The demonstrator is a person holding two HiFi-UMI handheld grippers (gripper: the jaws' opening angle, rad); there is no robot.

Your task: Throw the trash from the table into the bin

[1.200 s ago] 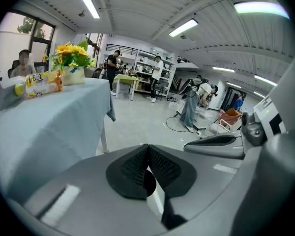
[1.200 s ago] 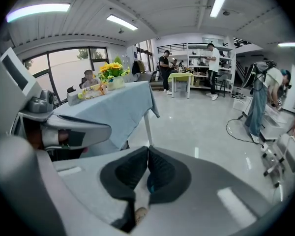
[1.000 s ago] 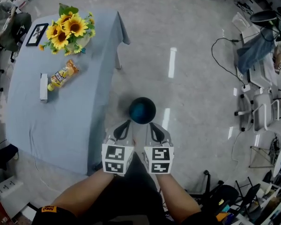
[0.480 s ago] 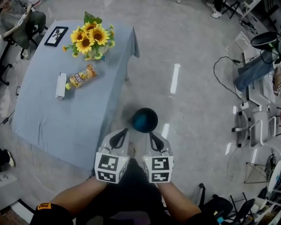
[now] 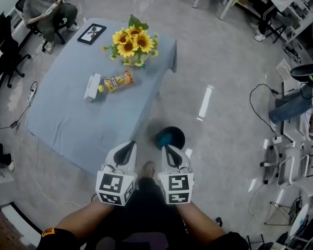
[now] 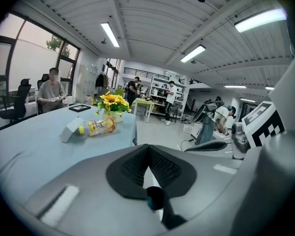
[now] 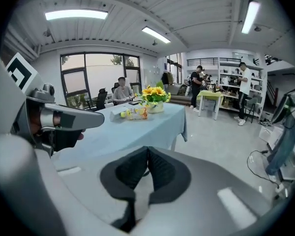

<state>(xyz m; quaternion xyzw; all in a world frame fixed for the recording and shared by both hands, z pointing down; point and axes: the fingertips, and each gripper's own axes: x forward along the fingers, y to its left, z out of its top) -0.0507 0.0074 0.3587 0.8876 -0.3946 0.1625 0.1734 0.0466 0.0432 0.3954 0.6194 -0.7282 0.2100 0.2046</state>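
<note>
On the blue-clothed table (image 5: 68,119) lie a yellow snack bag (image 5: 116,81) and a small white box (image 5: 92,86), side by side near the sunflowers. The dark round bin (image 5: 170,138) with a teal liner stands on the floor off the table's near right corner. My left gripper (image 5: 129,145) and right gripper (image 5: 166,148) hang side by side just short of the bin, both shut and empty. In the left gripper view the left gripper (image 6: 147,147) points past the snack bag (image 6: 101,126) and box (image 6: 71,130). The right gripper (image 7: 147,149) faces the table and the snack bag (image 7: 135,113).
A vase of sunflowers (image 5: 131,45) and a black picture frame (image 5: 92,33) stand at the table's far end. A person sits on a chair (image 5: 41,4) beyond it. Chairs, cables and desks (image 5: 292,113) crowd the right side. Grey floor lies between table and bin.
Both grippers have risen, staying shut and side by side. The view has swung so the table sits nearer the middle, and the bin now lies right at the grippers' tips.
</note>
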